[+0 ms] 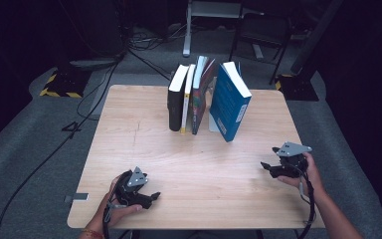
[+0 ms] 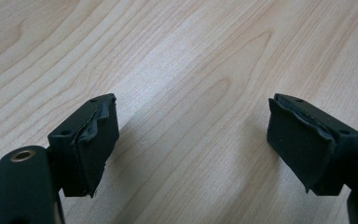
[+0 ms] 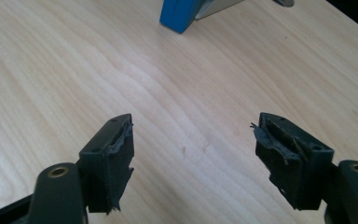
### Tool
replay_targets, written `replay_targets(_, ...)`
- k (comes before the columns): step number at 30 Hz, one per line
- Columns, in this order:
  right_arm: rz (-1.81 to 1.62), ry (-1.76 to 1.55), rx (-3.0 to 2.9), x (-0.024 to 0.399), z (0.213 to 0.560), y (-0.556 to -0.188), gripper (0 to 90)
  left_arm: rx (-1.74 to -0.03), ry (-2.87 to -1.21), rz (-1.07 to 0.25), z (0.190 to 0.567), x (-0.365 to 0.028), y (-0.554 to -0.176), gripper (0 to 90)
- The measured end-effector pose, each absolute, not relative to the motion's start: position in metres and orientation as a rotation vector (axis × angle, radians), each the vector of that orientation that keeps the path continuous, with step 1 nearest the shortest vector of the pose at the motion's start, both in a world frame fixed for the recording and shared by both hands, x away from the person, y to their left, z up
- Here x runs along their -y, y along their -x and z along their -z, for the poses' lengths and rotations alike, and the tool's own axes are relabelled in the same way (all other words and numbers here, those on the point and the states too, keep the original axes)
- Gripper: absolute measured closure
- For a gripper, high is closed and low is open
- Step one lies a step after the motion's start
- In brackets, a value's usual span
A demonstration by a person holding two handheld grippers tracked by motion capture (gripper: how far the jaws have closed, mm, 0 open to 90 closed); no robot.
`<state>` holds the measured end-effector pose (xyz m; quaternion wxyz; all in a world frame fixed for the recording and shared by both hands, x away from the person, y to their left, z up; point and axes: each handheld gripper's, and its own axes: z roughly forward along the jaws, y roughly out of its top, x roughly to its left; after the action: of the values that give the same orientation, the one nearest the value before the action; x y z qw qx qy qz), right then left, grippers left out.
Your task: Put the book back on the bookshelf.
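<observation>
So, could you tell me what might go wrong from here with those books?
1. The blue book leans tilted at the end of the row; a nudge could topple it.
2. The other books stand close together, leaving little room for fingers.
3. The right gripper has torn pads that may slip on a cover.

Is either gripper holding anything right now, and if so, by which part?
Nothing is held. The left gripper and right gripper both stand open over bare table, clear of the blue book.
</observation>
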<state>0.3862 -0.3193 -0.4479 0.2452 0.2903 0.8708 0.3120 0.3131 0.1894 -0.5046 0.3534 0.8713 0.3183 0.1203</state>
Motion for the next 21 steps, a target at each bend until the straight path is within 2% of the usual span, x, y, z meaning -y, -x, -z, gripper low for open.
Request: replay_targets(21,-0.944,-0.834,-2.381,0.358,0.478,-0.351,25.5,-0.831,-2.249,-0.310,0.505,-0.189,-0.313,16.8)
